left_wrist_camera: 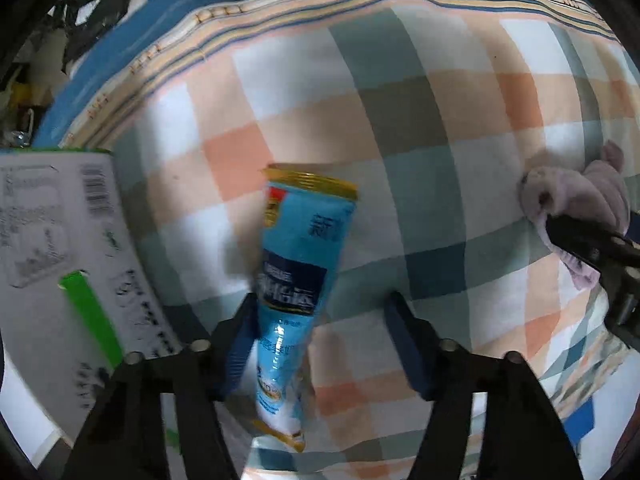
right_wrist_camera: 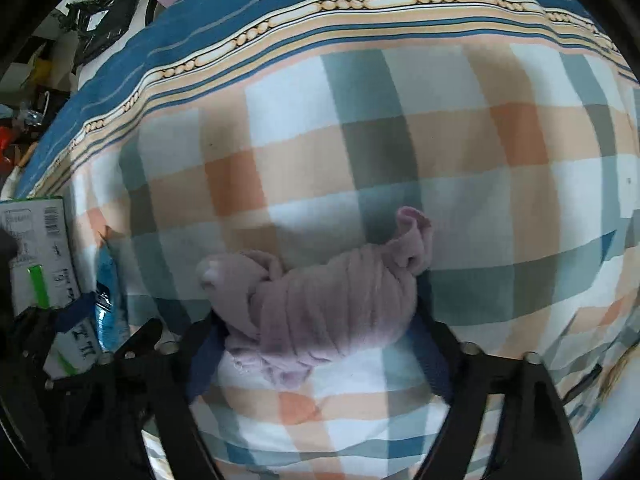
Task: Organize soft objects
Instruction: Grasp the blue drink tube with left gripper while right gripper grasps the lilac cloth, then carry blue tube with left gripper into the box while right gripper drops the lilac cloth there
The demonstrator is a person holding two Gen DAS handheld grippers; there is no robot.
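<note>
Left wrist view: one left tool [left_wrist_camera: 320, 332], jaws wide apart, one light-blue soft pouch with gold top edge [left_wrist_camera: 298, 276] lying between them against the left finger, right finger clear of it. Pouch rests on one checked orange-teal-white bedsheet [left_wrist_camera: 400, 120]. One white cardboard box with green stripe [left_wrist_camera: 60, 260] at left. One crumpled lilac cloth [left_wrist_camera: 576, 204] at right edge.

Right wrist view: one right tool [right_wrist_camera: 320, 336] clamped on the lilac cloth [right_wrist_camera: 328, 300], bunched between both fingers. Box [right_wrist_camera: 36, 248] and pouch [right_wrist_camera: 106, 292] far left, one each.
</note>
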